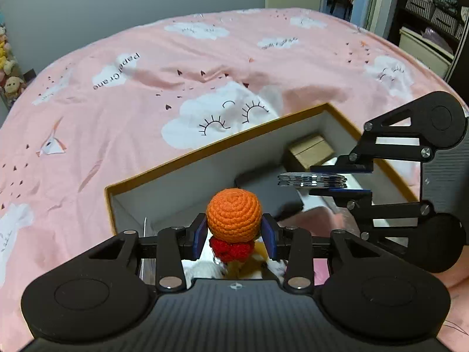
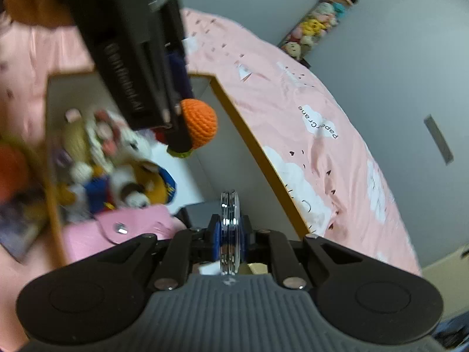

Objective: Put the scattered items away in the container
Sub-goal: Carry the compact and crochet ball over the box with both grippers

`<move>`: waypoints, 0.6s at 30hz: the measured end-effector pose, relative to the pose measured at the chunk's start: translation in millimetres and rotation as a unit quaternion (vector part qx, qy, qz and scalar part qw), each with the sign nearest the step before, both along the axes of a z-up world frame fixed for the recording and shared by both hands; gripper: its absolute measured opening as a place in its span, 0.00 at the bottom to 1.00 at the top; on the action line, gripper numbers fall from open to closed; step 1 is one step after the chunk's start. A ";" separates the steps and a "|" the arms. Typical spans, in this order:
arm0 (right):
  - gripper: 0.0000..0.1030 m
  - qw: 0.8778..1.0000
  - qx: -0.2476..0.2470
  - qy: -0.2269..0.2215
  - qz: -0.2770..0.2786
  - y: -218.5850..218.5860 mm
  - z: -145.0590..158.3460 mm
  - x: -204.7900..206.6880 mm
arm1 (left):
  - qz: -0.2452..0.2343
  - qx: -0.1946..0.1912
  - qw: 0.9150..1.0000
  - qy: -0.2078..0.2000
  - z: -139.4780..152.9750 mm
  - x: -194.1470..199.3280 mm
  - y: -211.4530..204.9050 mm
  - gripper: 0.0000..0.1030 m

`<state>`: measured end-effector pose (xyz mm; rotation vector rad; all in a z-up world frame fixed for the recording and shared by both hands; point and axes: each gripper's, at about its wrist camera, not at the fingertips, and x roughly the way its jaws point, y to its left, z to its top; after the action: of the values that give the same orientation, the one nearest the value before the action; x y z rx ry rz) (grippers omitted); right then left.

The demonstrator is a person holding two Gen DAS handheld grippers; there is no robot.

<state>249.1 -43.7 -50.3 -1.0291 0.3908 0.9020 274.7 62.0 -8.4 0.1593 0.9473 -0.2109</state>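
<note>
My left gripper (image 1: 234, 231) is shut on an orange crocheted toy (image 1: 234, 215) with a red part below it, held over the near edge of the open box (image 1: 205, 149). The right gripper (image 1: 340, 180) reaches in from the right, shut on a thin stack of shiny discs (image 1: 312, 180) above the box. In the right wrist view the discs (image 2: 230, 228) stand on edge between the blue pads of that gripper (image 2: 230, 234), and the orange toy (image 2: 200, 123) hangs under the left gripper (image 2: 176, 123) over the box (image 2: 263, 158).
Inside the box lie a small cardboard carton (image 1: 312, 151), a dark flat case (image 1: 269, 193), a pink snap pouch (image 2: 129, 228) and several plush toys (image 2: 117, 170). The pink cloud-print bedspread (image 1: 176, 73) surrounds the box. Shelves (image 1: 431, 14) stand at the far right.
</note>
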 end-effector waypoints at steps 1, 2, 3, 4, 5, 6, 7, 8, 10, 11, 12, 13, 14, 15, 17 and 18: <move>0.14 1.000 -0.010 -0.007 0.007 3.5 -4.8 4.2 | 0.000 0.004 1.000 0.004 -4.4 5.5 0.2 0.44; 0.14 1.000 -0.018 -0.014 0.015 6.6 -9.2 8.3 | 0.001 0.007 1.000 0.008 -8.0 9.8 0.5 0.44; 0.14 0.999 -0.025 -0.019 0.022 9.1 -12.3 11.5 | 0.001 0.009 1.000 0.011 -11.8 14.1 0.4 0.44; 0.14 0.999 -0.030 -0.023 0.029 11.5 -14.8 14.7 | 0.001 0.010 1.000 0.015 -15.4 18.1 0.4 0.44; 0.14 0.998 -0.035 -0.026 0.034 13.3 -16.8 17.5 | -0.001 0.009 1.000 0.018 -18.7 21.8 0.2 0.44; 0.14 0.998 -0.041 -0.029 0.040 15.2 -19.2 19.8 | -0.003 0.008 1.000 0.021 -21.7 25.0 0.2 0.44; 0.14 0.997 -0.048 -0.034 0.047 17.4 -21.8 21.7 | -0.007 0.007 1.000 0.024 -24.5 28.3 0.0 0.44; 0.14 0.996 -0.054 -0.038 0.052 18.5 -24.1 22.9 | -0.011 0.006 1.000 0.028 -27.3 31.3 -0.6 0.44; 0.14 0.994 -0.068 -0.047 0.065 19.6 -29.5 25.4 | -0.018 0.008 0.999 0.033 -33.1 36.9 -1.2 0.44; 0.14 0.993 -0.075 -0.051 0.071 20.8 -32.5 25.9 | -0.022 0.008 0.999 0.036 -35.3 38.9 -1.4 0.44; 0.14 0.992 -0.083 -0.055 0.077 21.6 -35.5 26.4 | -0.026 0.010 0.999 0.037 -37.5 40.6 -1.5 0.44; 0.14 0.991 -0.090 -0.057 0.083 21.7 -38.7 27.4 | -0.028 0.012 0.999 0.039 -39.8 42.9 -1.5 0.44; 0.14 0.990 -0.096 -0.061 0.087 21.1 -40.8 27.9 | -0.030 0.014 0.999 0.041 -41.9 44.6 -1.3 0.44; 0.14 0.988 -0.099 -0.069 0.091 20.0 -42.3 27.5 | -0.032 0.015 0.998 0.042 -43.7 46.6 -1.3 0.44; 0.15 0.986 -0.108 -0.081 0.097 19.4 -44.8 26.5 | -0.035 0.017 0.998 0.047 -47.8 49.9 -1.6 0.44; 0.15 0.986 -0.110 -0.081 0.099 19.3 -45.5 26.4 | -0.035 0.018 0.998 0.048 -50.1 51.6 -1.7 0.44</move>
<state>275.6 -24.3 -95.7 -1.3543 0.2571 0.9582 326.3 60.3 -58.5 0.2177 1.0430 -0.2673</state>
